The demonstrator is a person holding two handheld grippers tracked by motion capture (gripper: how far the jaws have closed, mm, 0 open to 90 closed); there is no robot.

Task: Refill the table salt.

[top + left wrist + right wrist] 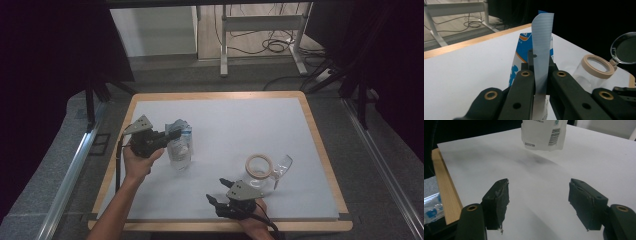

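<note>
Left gripper [540, 75]: my jaws are clamped on the top flap of a blue-and-white pouch [180, 145], held off the white mat [230, 120]. Right gripper [539, 202]: wide apart, nothing between. Glass jar [260, 167]: lid open, unfilled. Pouring, I judge, remains.

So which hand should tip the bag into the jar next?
Probably the left. The left gripper is already shut on the bag's top strip, holding it off the table. The right gripper is open and holds nothing, so it could steady the jar with its lid swung open.
</note>
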